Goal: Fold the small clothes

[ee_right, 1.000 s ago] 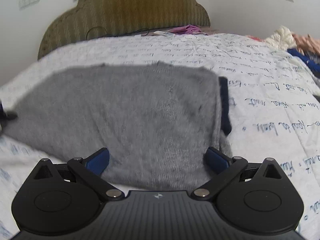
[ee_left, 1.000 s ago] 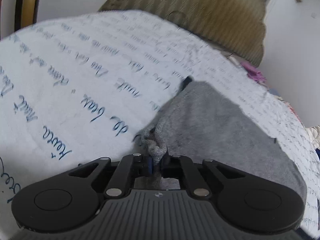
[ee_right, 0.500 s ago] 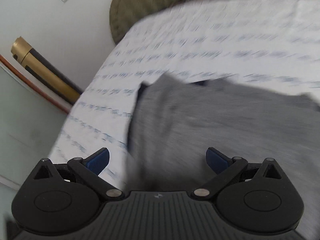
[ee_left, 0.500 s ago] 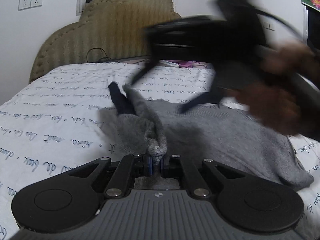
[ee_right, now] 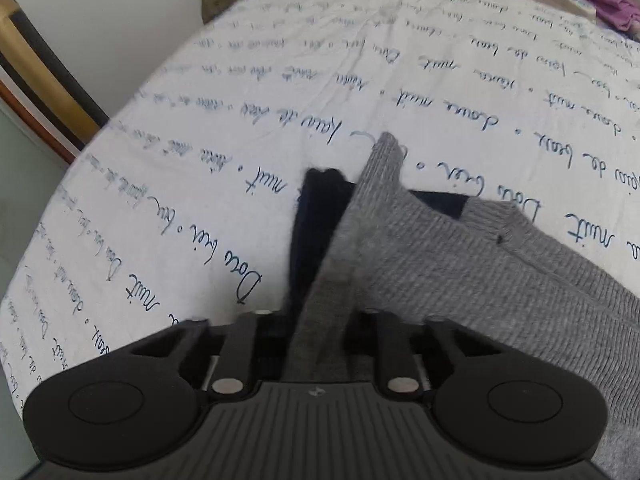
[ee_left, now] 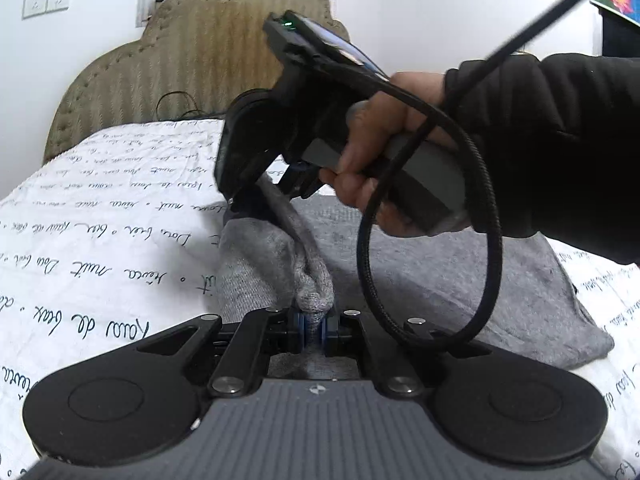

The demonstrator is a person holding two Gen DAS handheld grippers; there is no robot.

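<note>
A small grey knit garment [ee_left: 460, 280] with dark navy trim lies on a bed with a white script-printed sheet [ee_left: 100, 240]. My left gripper [ee_left: 314, 326] is shut on a bunched grey corner at the near edge. My right gripper [ee_right: 316, 332] is shut on the garment's far-left corner, where grey knit [ee_right: 460, 272] and navy trim [ee_right: 316, 208] run between its fingers. In the left wrist view the right gripper [ee_left: 256, 196] sits just beyond, held by a hand in a black sleeve, lifting that edge.
A padded olive headboard [ee_left: 192, 64] stands at the bed's far end by a white wall. A purple cloth [ee_right: 600, 4] and a power strip lie at the head of the bed. A gold and black post [ee_right: 36, 76] stands left of the bed.
My right gripper swung over to the garment's left side and closed on its far corner; it was open before. My left gripper kept its hold and turned toward the headboard.
</note>
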